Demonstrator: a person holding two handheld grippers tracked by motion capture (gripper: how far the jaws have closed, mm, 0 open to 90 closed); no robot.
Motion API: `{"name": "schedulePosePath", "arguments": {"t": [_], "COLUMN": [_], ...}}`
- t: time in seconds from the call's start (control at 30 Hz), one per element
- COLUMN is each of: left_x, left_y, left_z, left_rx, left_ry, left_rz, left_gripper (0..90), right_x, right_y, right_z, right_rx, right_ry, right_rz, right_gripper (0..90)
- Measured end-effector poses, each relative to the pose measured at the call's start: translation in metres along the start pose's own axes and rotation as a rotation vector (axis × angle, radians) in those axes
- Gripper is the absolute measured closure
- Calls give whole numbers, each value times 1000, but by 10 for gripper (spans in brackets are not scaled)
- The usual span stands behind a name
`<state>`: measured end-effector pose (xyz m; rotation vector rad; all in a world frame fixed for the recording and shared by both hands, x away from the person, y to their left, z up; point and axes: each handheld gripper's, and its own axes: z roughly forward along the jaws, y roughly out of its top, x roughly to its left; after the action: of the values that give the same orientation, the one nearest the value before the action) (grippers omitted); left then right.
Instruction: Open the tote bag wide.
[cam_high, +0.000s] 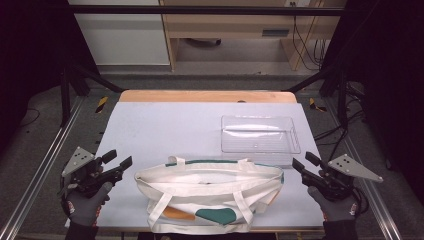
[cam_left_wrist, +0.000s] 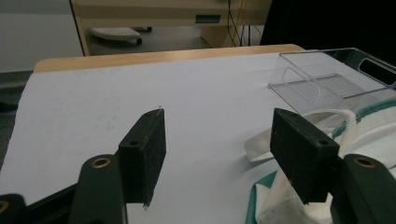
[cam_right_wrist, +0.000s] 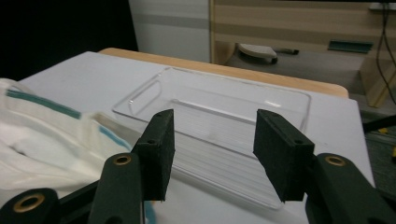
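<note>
A cream tote bag (cam_high: 210, 192) with teal trim and orange and teal patches lies near the front edge of the table, its mouth gaping upward. Behind it to the right sits a clear plastic tray (cam_high: 260, 134), empty. My left gripper (cam_high: 119, 159) hovers just left of the bag, open, nothing between its jaws. In the left gripper view the left gripper (cam_left_wrist: 219, 140) faces the bag's handle (cam_left_wrist: 299, 128) and the tray (cam_left_wrist: 327, 79). My right gripper (cam_high: 306, 162) is open at the bag's right end. In the right gripper view the right gripper (cam_right_wrist: 212, 147) looks over the tray (cam_right_wrist: 219, 116), with the bag (cam_right_wrist: 42, 144) at left.
A pale mat (cam_high: 165, 125) covers the wooden table (cam_high: 207, 96). Metal frame rails (cam_high: 40, 165) run along both sides. Beyond the table stand a wooden cabinet (cam_high: 235, 25) and hanging cables (cam_high: 305, 45).
</note>
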<state>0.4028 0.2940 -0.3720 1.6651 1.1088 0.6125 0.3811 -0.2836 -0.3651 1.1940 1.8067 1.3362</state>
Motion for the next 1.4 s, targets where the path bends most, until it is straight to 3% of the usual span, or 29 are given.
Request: {"name": "schedulePosePath", "arguments": {"t": [0.17,0.2,0.23,0.27,0.3,0.33,0.37,0.43,0.5,0.57,0.6,0.63,0.73,0.77,0.9,1.03,1.2,1.4], "left_x": [-12,-15,-18,-25,-25,-28,-31,-36,-41,-42,-44,-44,-46,-46,-47,-46,-46,-46], "left_y": [9,11,13,15,15,15,15,12,5,3,-2,-2,-7,-9,-13,-13,-14,-16], "left_z": [3,4,6,10,10,13,17,23,32,35,41,41,47,48,53,52,51,52], "left_rx": [15,13,16,31,31,41,52,77,107,118,148,148,182,195,215,223,230,241], "left_ry": [-23,-31,-37,-56,-56,-61,-64,-76,-94,-98,-83,-83,-93,-91,-98,-105,-136,-150], "left_rz": [27,35,45,62,62,70,77,92,107,109,138,138,152,168,185,170,157,135], "left_gripper": [373,372,372,369,367,365,365,360,361,364,371,378,411,463,569,654,824,865], "right_x": [16,26,26,39,39,53,53,72,83,88,96,100,108,116,129,137,150,158], "right_y": [15,21,21,26,26,28,28,23,19,17,14,12,9,4,-2,-7,-17,-32], "right_z": [3,7,7,12,12,18,18,30,37,40,45,48,52,56,64,69,78,88], "right_rx": [-1,-1,-1,14,14,34,34,67,90,102,114,124,141,165,200,226,259,323], "right_ry": [50,91,91,135,135,178,178,243,277,293,318,331,352,375,404,430,450,448], "right_rz": [-31,-40,-40,-57,-57,-64,-64,-68,-78,-85,-90,-95,-102,-117,-133,-137,-179,-221], "right_gripper": [507,518,518,530,530,539,539,544,546,546,545,546,545,537,508,469,392,336]}}
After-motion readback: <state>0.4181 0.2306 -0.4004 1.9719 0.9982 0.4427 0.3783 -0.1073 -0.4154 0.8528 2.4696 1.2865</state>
